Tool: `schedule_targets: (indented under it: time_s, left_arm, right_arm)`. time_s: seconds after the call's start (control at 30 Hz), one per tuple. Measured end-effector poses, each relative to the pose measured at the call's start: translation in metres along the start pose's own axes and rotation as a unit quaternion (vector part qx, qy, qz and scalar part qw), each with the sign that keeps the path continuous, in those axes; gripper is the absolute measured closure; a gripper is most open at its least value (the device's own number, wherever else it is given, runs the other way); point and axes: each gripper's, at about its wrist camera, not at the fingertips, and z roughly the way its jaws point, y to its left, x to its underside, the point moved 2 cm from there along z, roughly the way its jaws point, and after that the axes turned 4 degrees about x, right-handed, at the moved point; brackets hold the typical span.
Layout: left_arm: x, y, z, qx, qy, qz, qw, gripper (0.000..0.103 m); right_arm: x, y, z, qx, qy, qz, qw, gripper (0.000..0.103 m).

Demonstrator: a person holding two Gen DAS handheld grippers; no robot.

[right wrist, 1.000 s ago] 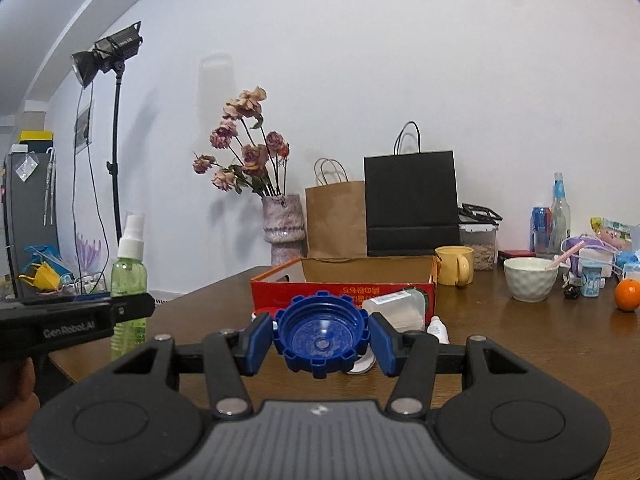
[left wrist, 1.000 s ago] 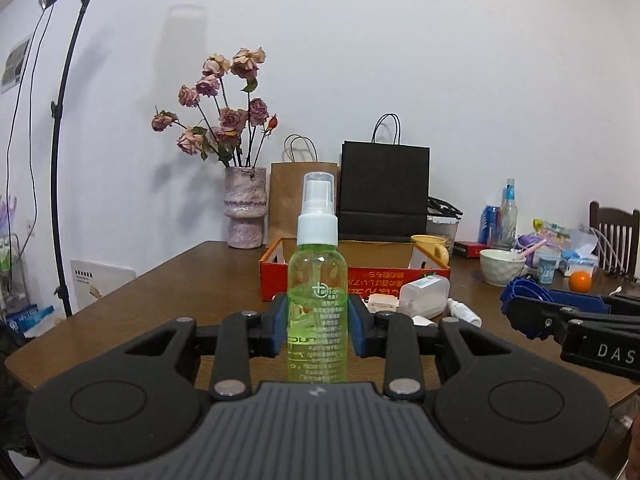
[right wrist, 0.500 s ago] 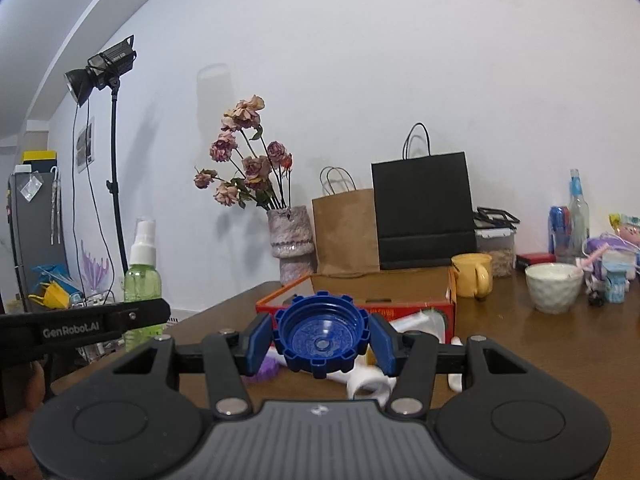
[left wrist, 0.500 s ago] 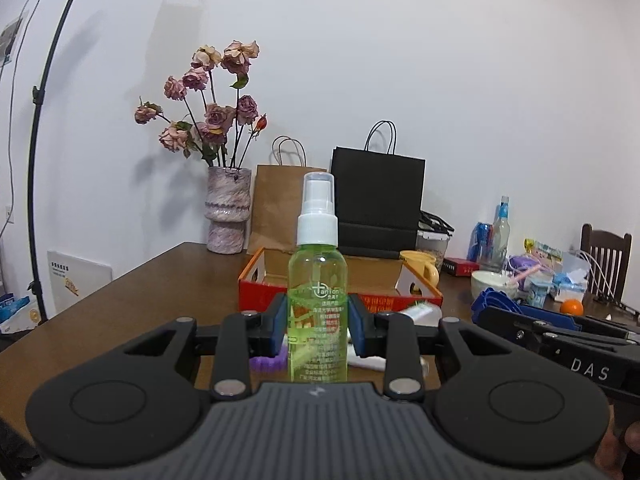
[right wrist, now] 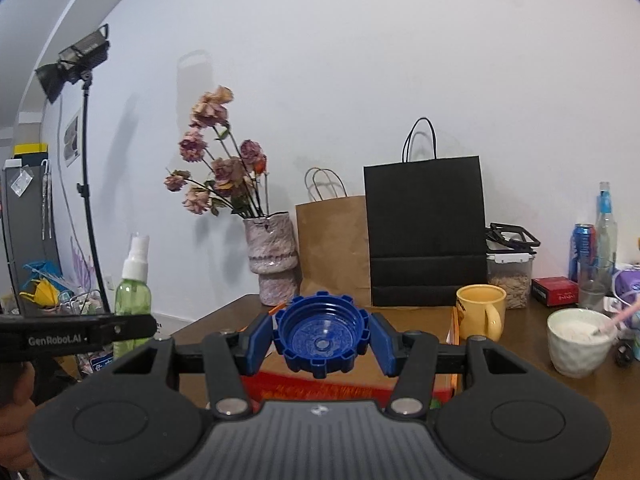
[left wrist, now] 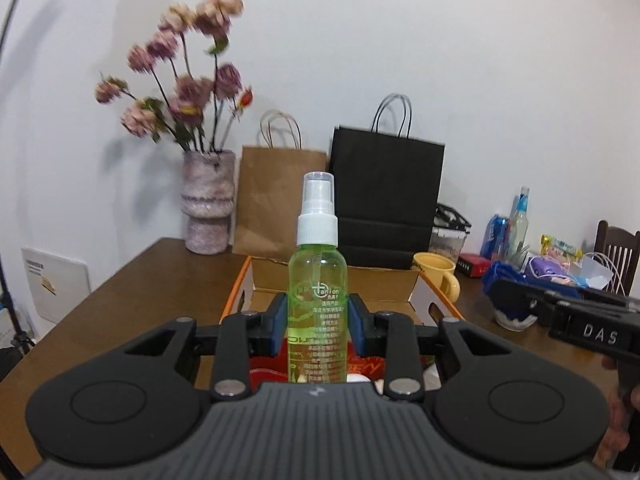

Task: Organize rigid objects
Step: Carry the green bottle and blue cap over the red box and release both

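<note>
My left gripper (left wrist: pixel 318 326) is shut on an upright green spray bottle (left wrist: pixel 318 304) with a white pump top, held above the near edge of the open red cardboard box (left wrist: pixel 336 288). My right gripper (right wrist: pixel 320 338) is shut on a blue notched plastic lid (right wrist: pixel 320 334), its hollow side facing the camera, also held over the box (right wrist: pixel 320 390). In the right wrist view the bottle (right wrist: pixel 132 292) shows at the left. In the left wrist view the right gripper (left wrist: pixel 560 308) shows at the right.
On the brown table (left wrist: pixel 132 300) stand a vase of dried flowers (left wrist: pixel 208 208), a brown paper bag (left wrist: pixel 276 200), a black paper bag (left wrist: pixel 386 196), a yellow mug (right wrist: pixel 480 312), a white bowl (right wrist: pixel 578 340), drink bottles and clutter at the right. A light stand (right wrist: pixel 86 160) is at the left.
Both grippers have moved forward and risen toward the red box, each still holding its object. The loose items on the table before the box have dropped out of sight below the grippers.
</note>
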Motion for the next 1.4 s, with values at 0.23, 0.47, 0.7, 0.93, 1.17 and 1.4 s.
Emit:
schedule_targets:
  time_s: [0.23,0.47,0.7,0.93,1.17,1.4]
  left_arm:
    - [-0.039,0.025,0.090,0.005,0.066,-0.004,0.9978,0.071]
    - [-0.061,0.051,0.194,0.017,0.182,-0.019,0.9830,0.071]
    - [-0.043,0.081,0.293,0.034,0.313,-0.032,0.9485,0.071]
    - [-0.013,0.082,0.330,-0.007,0.350,0.048,0.9353,0.069]
    - [-0.012,0.075,0.346,-0.007,0.374,0.045,0.9262,0.056]
    - [-0.010,0.075,0.338,-0.016,0.371,0.039,0.9277,0.051]
  right_arm:
    - [-0.028,-0.028,0.091,0.004,0.049,-0.008,0.999,0.051]
    - [-0.043,-0.058,0.191,0.012,0.144,-0.004,0.989,0.051]
    - [-0.023,-0.083,0.287,0.024,0.275,-0.002,0.961,0.051]
    - [0.014,-0.092,0.336,0.079,0.341,-0.055,0.935,0.051]
    - [0.018,-0.096,0.346,0.081,0.333,-0.081,0.936,0.045]
    - [0.014,-0.098,0.351,0.085,0.324,-0.069,0.940,0.045]
